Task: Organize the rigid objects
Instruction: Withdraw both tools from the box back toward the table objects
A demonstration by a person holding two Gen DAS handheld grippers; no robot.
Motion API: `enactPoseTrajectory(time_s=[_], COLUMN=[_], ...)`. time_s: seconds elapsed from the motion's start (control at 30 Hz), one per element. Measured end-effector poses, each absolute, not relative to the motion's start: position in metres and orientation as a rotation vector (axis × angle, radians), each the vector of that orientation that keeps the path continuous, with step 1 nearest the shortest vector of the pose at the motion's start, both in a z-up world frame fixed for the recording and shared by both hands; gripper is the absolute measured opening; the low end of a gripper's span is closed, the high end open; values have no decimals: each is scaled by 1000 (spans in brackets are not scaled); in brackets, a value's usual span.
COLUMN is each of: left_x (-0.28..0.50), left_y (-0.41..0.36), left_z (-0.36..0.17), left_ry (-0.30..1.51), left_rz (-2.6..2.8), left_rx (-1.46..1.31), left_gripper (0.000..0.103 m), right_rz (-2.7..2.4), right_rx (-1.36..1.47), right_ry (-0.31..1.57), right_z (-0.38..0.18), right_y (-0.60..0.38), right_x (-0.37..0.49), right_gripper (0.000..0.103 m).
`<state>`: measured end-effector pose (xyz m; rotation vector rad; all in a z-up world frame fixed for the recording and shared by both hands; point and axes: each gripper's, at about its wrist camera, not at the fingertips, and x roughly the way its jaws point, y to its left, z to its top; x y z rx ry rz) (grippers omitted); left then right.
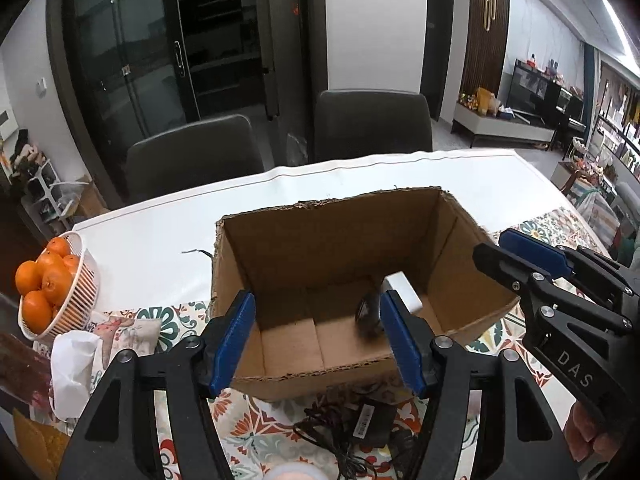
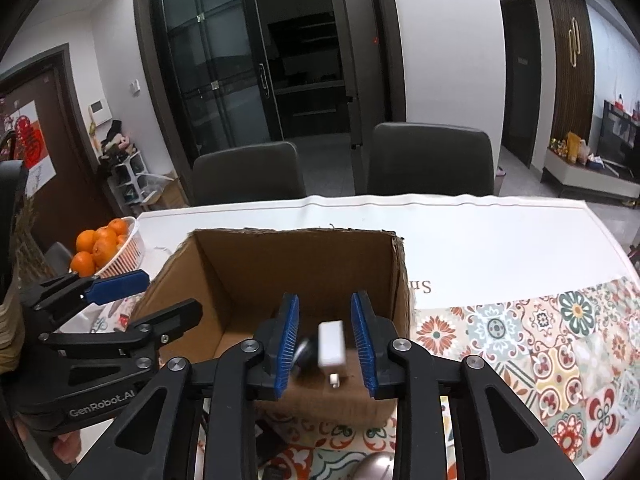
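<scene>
Closest to the left lens, the left hand-held gripper (image 1: 320,340) stands spread, its blue pads (image 1: 236,336) well apart and pinching nothing. Directly ahead of it sits an open cardboard box (image 1: 320,240) on the surface (image 1: 360,176), with the box's near wall just beyond the fingertips. Inside the box, just beside this gripper's right pad, I see a small dark rounded object (image 1: 368,316), too blurred to identify. A white charger block (image 1: 404,288) lies just past it, to the right. Beneath the gripper, on the near side of the box, a black power adapter (image 1: 368,420) lies with its tangled cord on a patterned cloth (image 1: 256,420). Far off to the gripper's left, a white basket (image 1: 86,292) holds oranges (image 1: 40,280), with crumpled white paper (image 1: 72,368) nearer than the basket.

From the right lens, the right hand-held gripper (image 2: 326,344) is parted narrowly over the box's near wall. The white charger block (image 2: 331,344) sits between the pads, connector downward, with a gap showing on each side, so I read it as not pinched. The dark object (image 2: 304,352) shows just beside this gripper's left pad (image 2: 288,344). The left hand-held gripper (image 2: 174,292) appears to this gripper's left, at the box's left wall.
</scene>
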<state>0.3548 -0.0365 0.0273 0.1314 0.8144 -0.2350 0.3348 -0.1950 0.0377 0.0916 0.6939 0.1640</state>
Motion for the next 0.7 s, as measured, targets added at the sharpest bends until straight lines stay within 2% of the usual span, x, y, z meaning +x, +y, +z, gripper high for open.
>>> enactPoseTrajectory(time_s=[0.13,0.6,0.7], left_x=[337,272,260], left_y=[-34,-38,-39], left_z=[35,47,45], left_ry=[782,691,684], left_rz=[-229,-233,-229], left_rx=[136,124,111], left_gripper=[65,70,72], right_rz=[158,144,133], right_rx=[93,91,78], right_ry=[673,606,584], right_z=[44,59,61], right_y=[-196,-206,-207], right_x=[322,268,258], right_gripper=[37,47,52])
